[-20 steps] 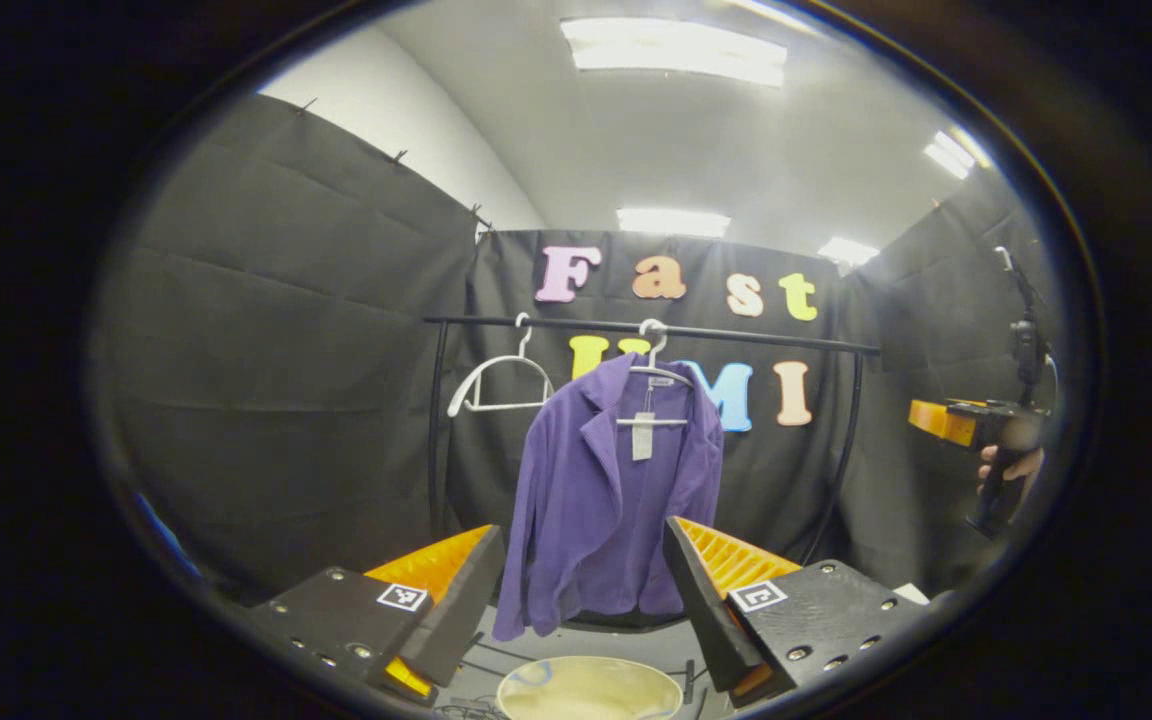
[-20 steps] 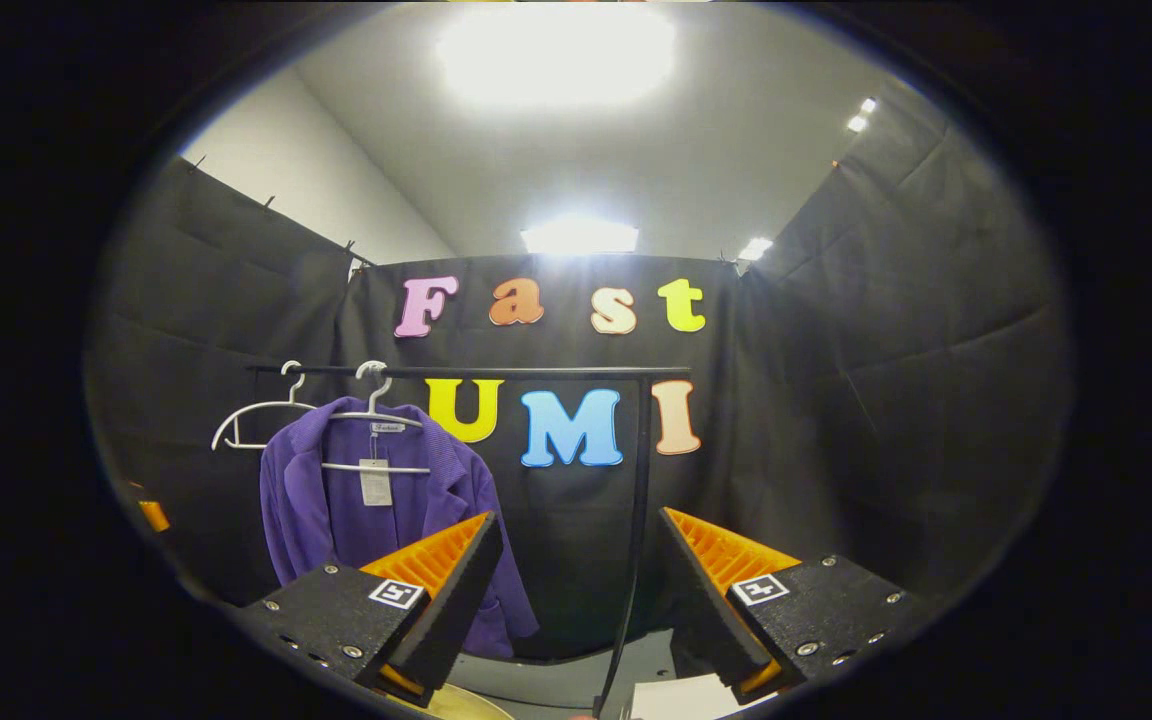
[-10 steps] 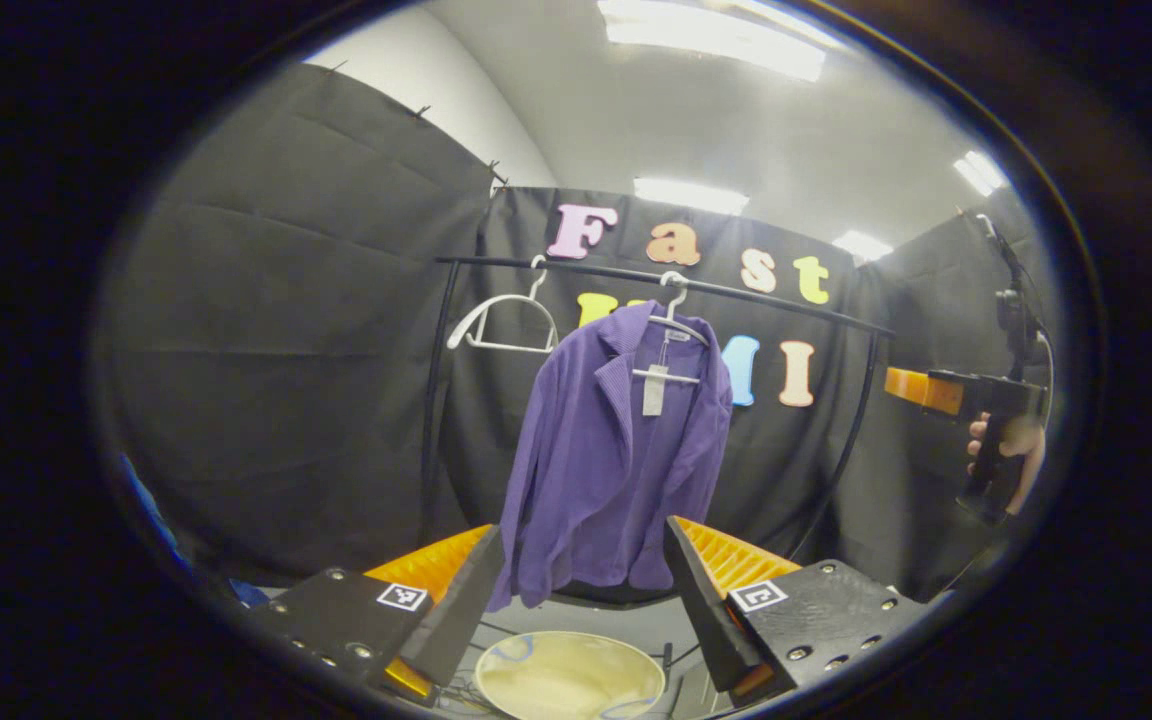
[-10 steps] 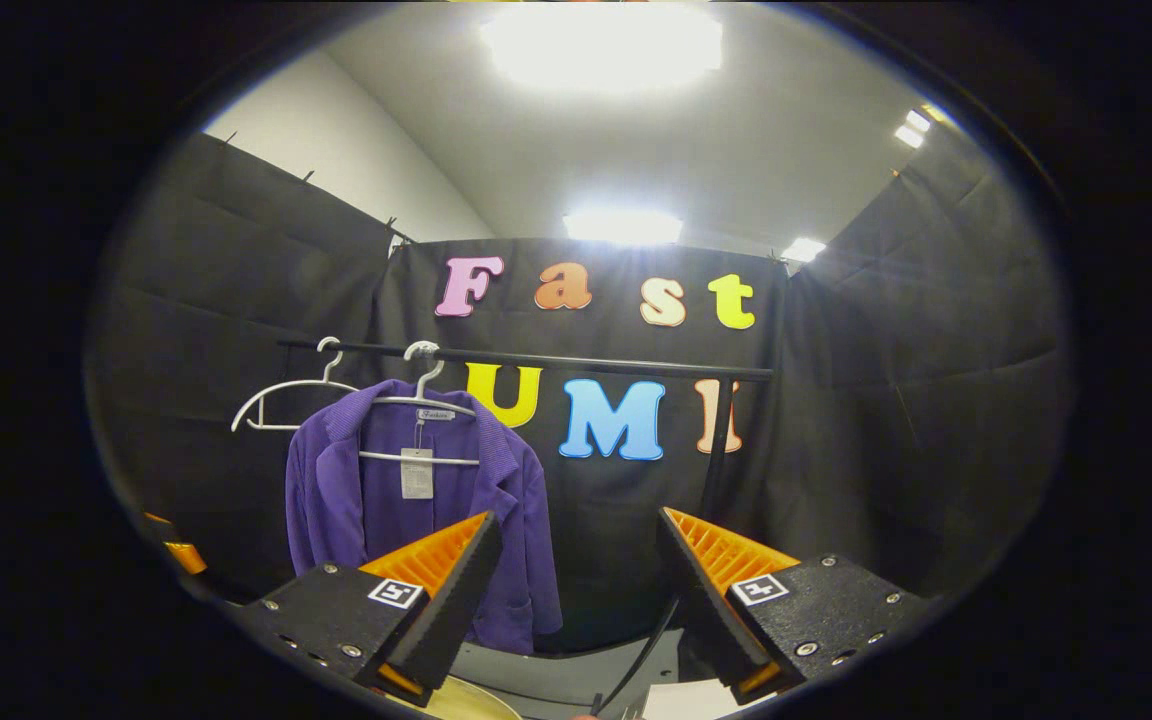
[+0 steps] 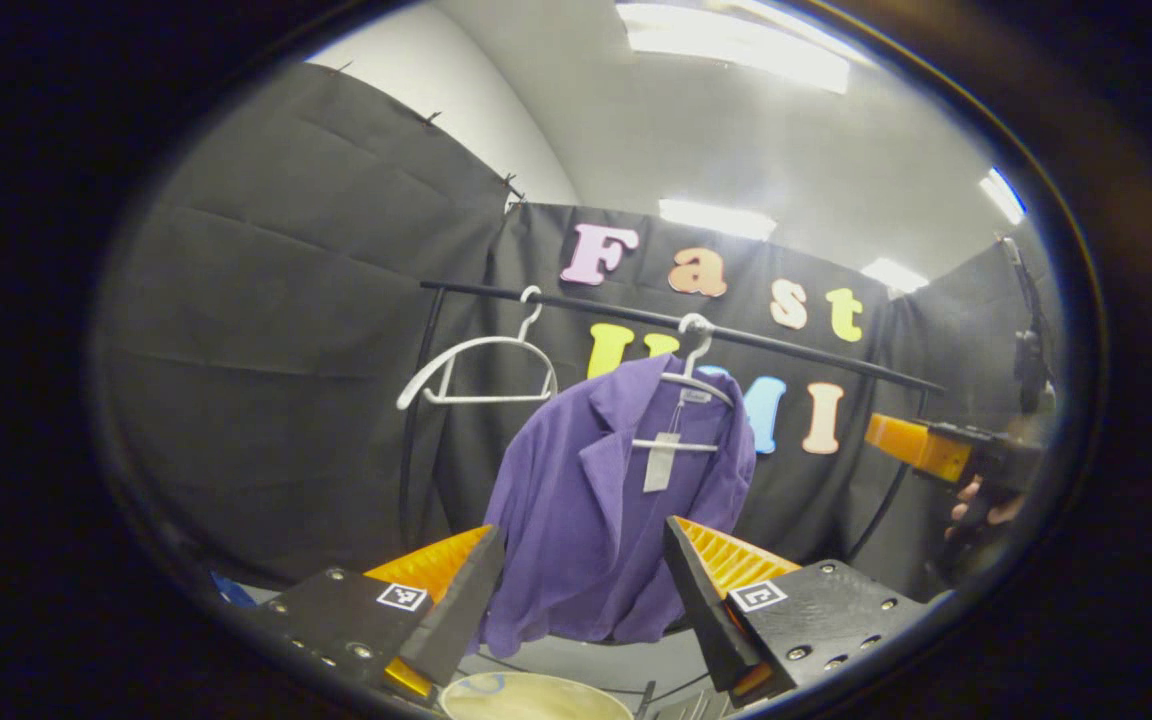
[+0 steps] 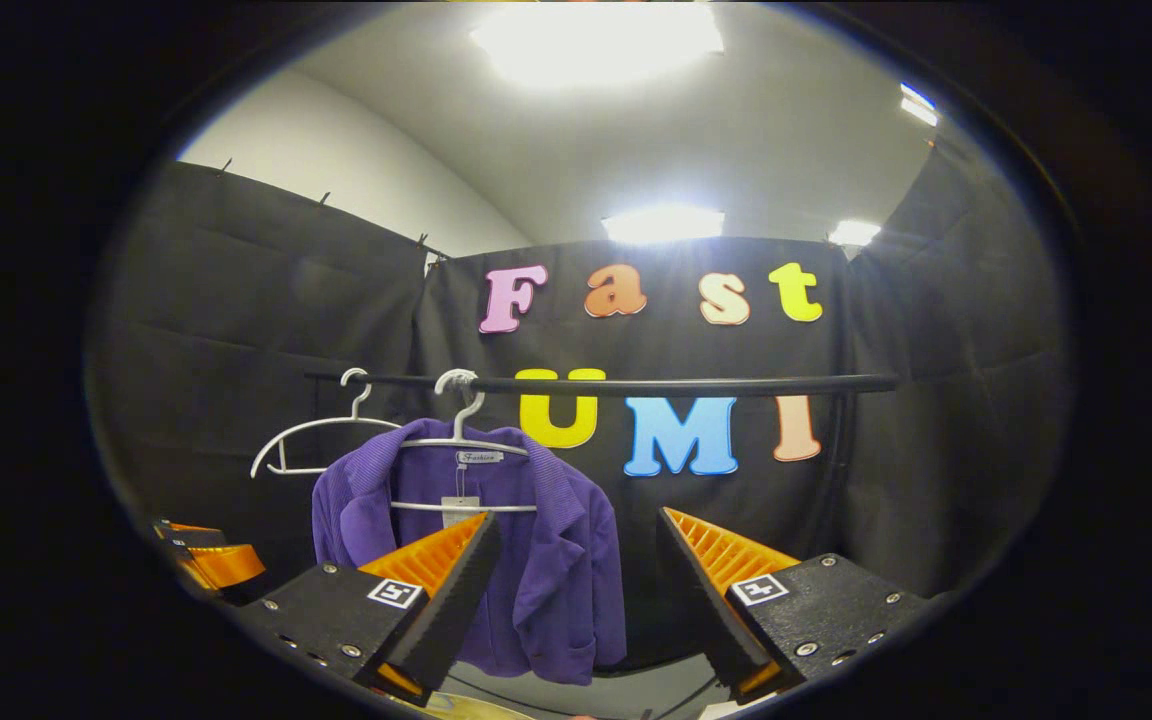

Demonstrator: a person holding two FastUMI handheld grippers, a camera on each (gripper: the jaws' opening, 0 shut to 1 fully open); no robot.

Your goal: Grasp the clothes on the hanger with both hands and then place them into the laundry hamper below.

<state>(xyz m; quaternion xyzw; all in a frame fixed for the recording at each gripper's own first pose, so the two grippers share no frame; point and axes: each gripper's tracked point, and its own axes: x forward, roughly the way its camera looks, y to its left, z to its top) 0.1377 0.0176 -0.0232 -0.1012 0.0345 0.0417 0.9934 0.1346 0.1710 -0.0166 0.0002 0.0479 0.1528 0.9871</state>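
Observation:
A purple jacket [image 5: 616,500] [image 6: 546,560] hangs on a white hanger [image 5: 694,375] [image 6: 461,440] from a black rail [image 5: 786,345] [image 6: 636,384]. My left gripper [image 5: 581,585] is open, well short of the jacket, which shows between its fingers. My right gripper [image 6: 576,580] is open too, with the jacket behind its left finger; in the left gripper view it shows at the far right [image 5: 921,448], held by a hand [image 5: 981,505]. The left gripper's tip peeks in at the right gripper view's left edge [image 6: 211,560]. A pale round hamper rim [image 5: 536,695] lies below the jacket.
An empty white hanger [image 5: 476,365] [image 6: 321,440] hangs on the rail left of the jacket. The rail's black posts [image 5: 411,450] [image 6: 836,470] stand at either end. Black cloth walls close the booth on all sides.
Both grippers have drawn closer to the rack. The jacket looms larger in the left gripper view and has shifted toward the centre in the right gripper view. Both stay open.

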